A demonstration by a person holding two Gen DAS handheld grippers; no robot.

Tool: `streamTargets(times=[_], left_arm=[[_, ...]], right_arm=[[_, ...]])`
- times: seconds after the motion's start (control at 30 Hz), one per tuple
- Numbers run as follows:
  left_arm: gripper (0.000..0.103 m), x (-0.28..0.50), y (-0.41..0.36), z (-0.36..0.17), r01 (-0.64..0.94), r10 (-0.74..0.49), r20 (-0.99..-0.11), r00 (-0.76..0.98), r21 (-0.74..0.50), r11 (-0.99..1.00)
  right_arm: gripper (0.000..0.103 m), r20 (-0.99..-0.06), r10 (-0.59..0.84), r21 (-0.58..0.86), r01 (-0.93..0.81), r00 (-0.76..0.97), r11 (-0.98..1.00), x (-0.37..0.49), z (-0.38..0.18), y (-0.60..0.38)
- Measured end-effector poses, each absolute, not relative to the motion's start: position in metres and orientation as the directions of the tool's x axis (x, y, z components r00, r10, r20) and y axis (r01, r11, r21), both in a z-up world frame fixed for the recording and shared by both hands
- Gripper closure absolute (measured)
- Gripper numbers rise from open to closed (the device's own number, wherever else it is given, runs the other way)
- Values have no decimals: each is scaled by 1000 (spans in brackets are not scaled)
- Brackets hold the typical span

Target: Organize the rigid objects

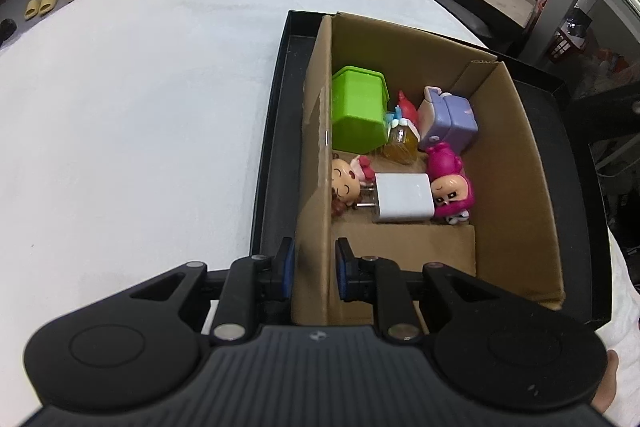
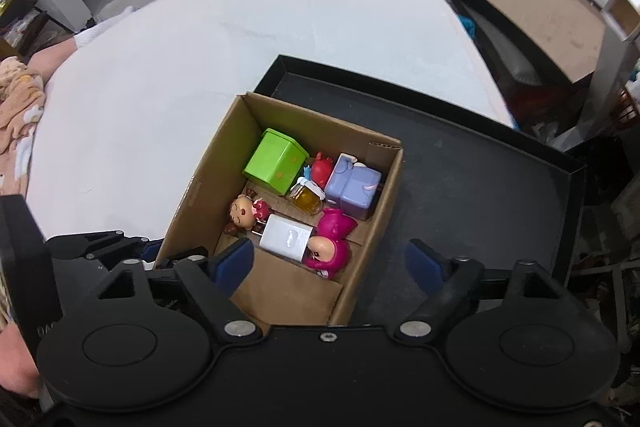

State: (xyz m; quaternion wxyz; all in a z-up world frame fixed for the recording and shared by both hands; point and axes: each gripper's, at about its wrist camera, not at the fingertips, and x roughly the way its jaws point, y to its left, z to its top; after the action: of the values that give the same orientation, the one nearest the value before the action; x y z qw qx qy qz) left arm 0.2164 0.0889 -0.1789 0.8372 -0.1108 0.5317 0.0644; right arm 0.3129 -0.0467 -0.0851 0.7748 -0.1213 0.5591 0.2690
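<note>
A cardboard box (image 1: pixel 516 163) stands in a black tray (image 1: pixel 276 131). Inside it lie a green container (image 1: pixel 356 115), a purple toy (image 1: pixel 450 123), a small red figure (image 1: pixel 406 107), a little yellow bottle (image 1: pixel 400 143), a pink figure (image 1: pixel 450 183), a white charger (image 1: pixel 404 203) and a brown-haired doll (image 1: pixel 344 187). My left gripper (image 1: pixel 315 267) is shut on the box's left wall near its front corner. In the right wrist view my right gripper (image 2: pixel 330 261) hangs open above the box's (image 2: pixel 192 203) near end, with nothing between its fingers; the charger (image 2: pixel 286 237) lies just beyond it.
The tray (image 2: pixel 480 187) rests on a table under a white cloth (image 2: pixel 200 47). A brown desk (image 2: pixel 540 11) with a face mask and a tipped cup stands at the far right. A peach blanket (image 2: pixel 20 95) lies at the left edge. Slippers and cartons sit on the floor beyond.
</note>
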Motion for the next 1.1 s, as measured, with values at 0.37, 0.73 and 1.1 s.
streamTargets(times=[0.37,0.73,1.1], left_arm=[[70,197,69,-120,-189,26,-879,476,-74,979],[53,168,50,-69,-157,31,-835,549,-67,985],[35,131,43,-27,-141,35,-787,616,-66,988]], right_arm=[[3,-905,296,134,-456,306,880,285,-48,-94],[0,-860,294,177,-297,418,938,247,-8,-151],[0,-820,322,208,-278,473,938,199,3,-163]])
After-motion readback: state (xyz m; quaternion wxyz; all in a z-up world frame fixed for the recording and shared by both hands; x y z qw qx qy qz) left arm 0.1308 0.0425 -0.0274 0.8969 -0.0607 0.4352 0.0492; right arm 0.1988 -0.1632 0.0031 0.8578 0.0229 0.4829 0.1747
